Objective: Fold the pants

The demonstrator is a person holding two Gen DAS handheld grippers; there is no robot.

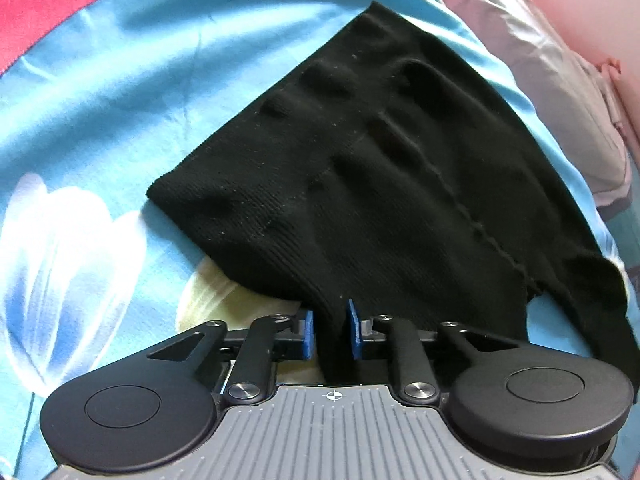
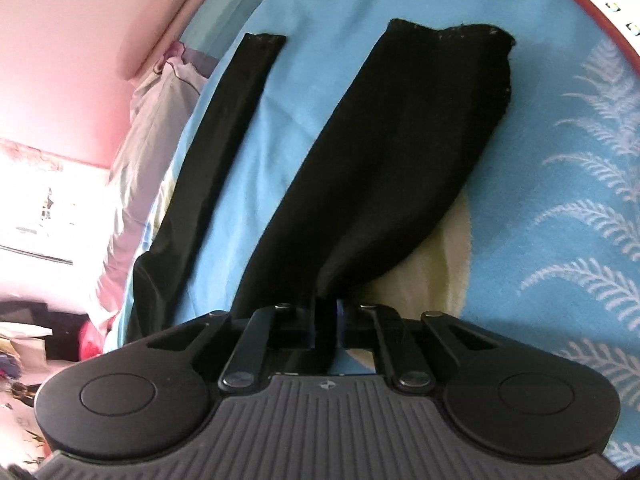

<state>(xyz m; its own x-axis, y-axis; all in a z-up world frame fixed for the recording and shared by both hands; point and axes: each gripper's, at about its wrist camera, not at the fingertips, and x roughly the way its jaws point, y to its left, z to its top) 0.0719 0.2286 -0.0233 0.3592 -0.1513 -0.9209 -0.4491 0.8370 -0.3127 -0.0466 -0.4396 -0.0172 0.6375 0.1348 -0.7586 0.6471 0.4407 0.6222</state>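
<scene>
Left gripper and right gripper: jaws clamped on black cloth.

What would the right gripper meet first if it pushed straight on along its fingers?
The black pants: the right gripper is already shut on a fold of the wider leg, which runs straight ahead over the blue blanket. Beyond the leg's hem, only blanket shows, though depth is hard to judge.

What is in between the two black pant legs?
In the right wrist view, only bare blue blanket shows between the thin pant leg and the wide pant leg. Nothing else lies in that gap.
</scene>
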